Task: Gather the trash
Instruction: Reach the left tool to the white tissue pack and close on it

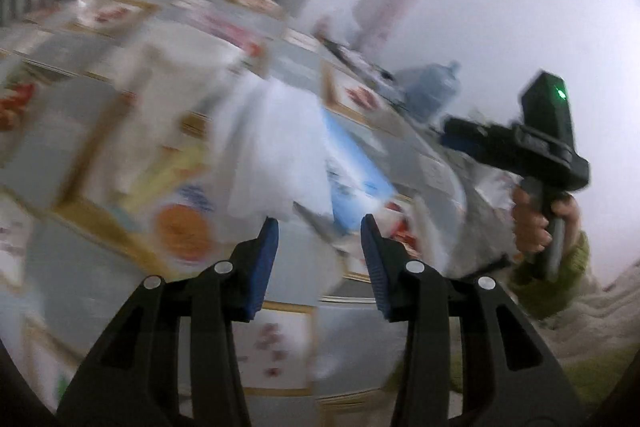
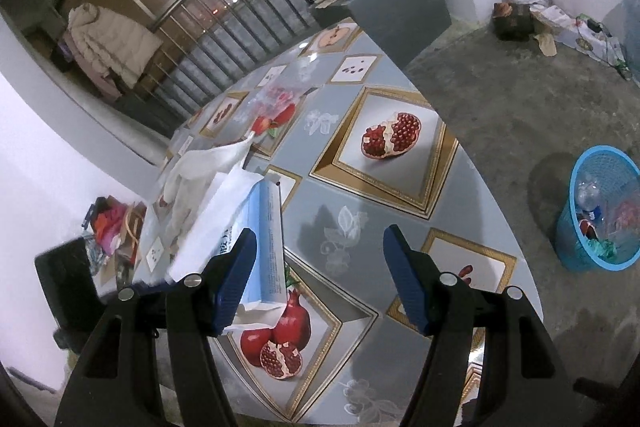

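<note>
On the fruit-print table (image 2: 360,211) lie a blue-and-white carton (image 2: 266,239), a white paper sheet (image 2: 216,211), a crumpled white tissue (image 2: 208,163) and a clear plastic wrapper (image 2: 276,99). My right gripper (image 2: 320,231) hovers open over the table, its left finger beside the carton, with nothing between the pads. The left wrist view is blurred. There my left gripper (image 1: 320,219) stands open and empty, just short of the white tissue (image 1: 272,155) and the blue carton (image 1: 352,167). A hand holds the right gripper (image 1: 452,137) at the right.
A blue mesh basket (image 2: 604,211) holding trash stands on the concrete floor to the right of the table. A grey cabinet (image 2: 400,15) with bottles is beyond the table's far end. Bags and boxes line the far wall (image 2: 520,15).
</note>
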